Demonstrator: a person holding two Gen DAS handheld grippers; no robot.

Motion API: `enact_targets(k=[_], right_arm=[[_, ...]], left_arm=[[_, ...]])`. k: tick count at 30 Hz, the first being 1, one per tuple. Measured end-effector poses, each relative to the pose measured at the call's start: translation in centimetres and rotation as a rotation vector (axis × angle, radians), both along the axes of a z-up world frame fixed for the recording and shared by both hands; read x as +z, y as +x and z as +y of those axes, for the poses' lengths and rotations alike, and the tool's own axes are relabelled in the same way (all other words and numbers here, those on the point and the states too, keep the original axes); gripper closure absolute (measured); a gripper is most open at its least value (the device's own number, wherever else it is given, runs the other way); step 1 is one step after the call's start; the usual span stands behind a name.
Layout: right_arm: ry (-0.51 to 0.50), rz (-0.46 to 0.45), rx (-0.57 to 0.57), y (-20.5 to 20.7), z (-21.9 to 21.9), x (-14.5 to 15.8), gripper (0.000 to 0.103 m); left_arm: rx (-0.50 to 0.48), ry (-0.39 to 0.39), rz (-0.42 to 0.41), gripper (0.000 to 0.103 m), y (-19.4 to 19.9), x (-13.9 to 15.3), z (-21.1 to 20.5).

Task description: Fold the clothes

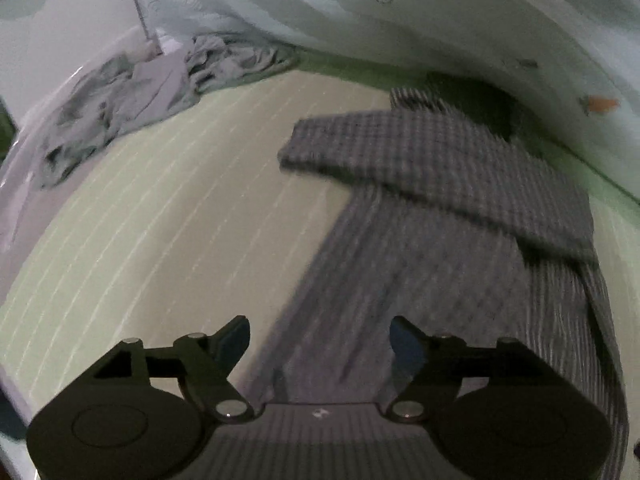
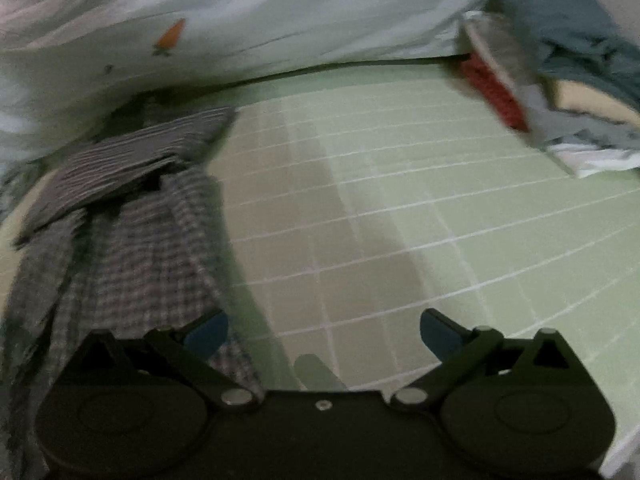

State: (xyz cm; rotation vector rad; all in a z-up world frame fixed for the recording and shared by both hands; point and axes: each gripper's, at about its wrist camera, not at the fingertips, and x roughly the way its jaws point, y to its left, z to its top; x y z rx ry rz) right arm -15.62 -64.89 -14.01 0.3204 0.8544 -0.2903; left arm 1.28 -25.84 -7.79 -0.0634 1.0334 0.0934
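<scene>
Now | checked shirt point(image 1: 420, 220) beneath left fingers point(image 1: 236, 336), apart | right fingers point(image 2: 436, 330) apart, beside it

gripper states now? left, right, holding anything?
Left gripper: open, empty, jaws apart above the checked shirt.
Right gripper: open, empty, over the green gridded sheet.

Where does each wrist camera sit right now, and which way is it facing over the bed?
Left wrist: rides the left gripper, angled down at the checked shirt on the green grid sheet; open jaws show.
Right wrist: rides the right gripper, angled down at the sheet, clothes pile far right; open jaws show.
Shared: the shirt, the sheet and the carrot-print bedding.
</scene>
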Motion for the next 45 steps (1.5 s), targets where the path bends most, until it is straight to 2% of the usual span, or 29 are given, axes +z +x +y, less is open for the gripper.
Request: enact_targets(k=[2,6,14,17,18,19,21,26,29,32,35,40,42,45], right_arm=[[0.056,-0.007,0.045,-0.1,-0.2,-0.5,0.0],[0.101,0.014,0.09,0.1,-0.2,-1.0,0.001],[0.147,0.011,0.106,-0.8,0.6,-1.1,0.027],[0.169,0.035,0.063,-1.3,1.3,-1.6,0.044],[0.179,0.039,0.043,-1.5,1.6,-1.8,0.059],[0.187,0.044,0.016,-1.7,2.0,-2.0,0.081],[0.175,0.035,-0.037,-2.4,3.0,-1.7,0.098],[0.122,-0.075,-0.079,-4.0,6.8,0.7,0.102],[0.083,-0.115,-0.046,-3.8,10.4,2.0,0.102],[0.09,-0.141,-0.001,-3.0,14.3,2.6,0.102],[0.114,-0.138,0.046,-1.8,18.2,1.9,0.102],[0.198,-0.031,0.058,-0.1,22.5,-1.8,0.098],[0.233,-0.013,0.037,-0.4,23.1,-2.4,0.091],[0.238,-0.051,0.0,-1.1,23.2,-1.3,0.074]], left_arm=[[-0.002,0.007,0.003,0.024,-2.4,0.0,-0.4],[0.005,0.033,0.006,0.021,-5.9,0.4,-0.8],[0.041,0.028,-0.001,0.02,-7.1,1.2,1.5],[0.01,0.025,-0.007,0.02,-6.6,1.5,2.7],[-0.004,0.023,-0.003,0.02,-6.4,1.4,3.2],[-0.019,0.022,0.002,0.02,-6.2,1.5,3.8],[-0.034,0.021,-0.002,0.02,-5.8,1.7,5.3],[-0.027,-0.007,-0.008,0.02,-4.6,1.5,9.9],[-0.041,-0.035,0.005,0.02,-3.8,1.0,12.3],[-0.096,-0.025,-0.001,0.02,-3.7,1.0,14.1],[-0.138,-0.001,-0.007,0.02,-3.9,0.9,16.0],[-0.166,0.032,0.016,0.02,-4.4,0.4,19.2],[-0.169,0.041,0.025,0.02,-4.8,0.3,20.3],[-0.165,0.035,0.04,0.02,-5.1,0.0,21.5]])
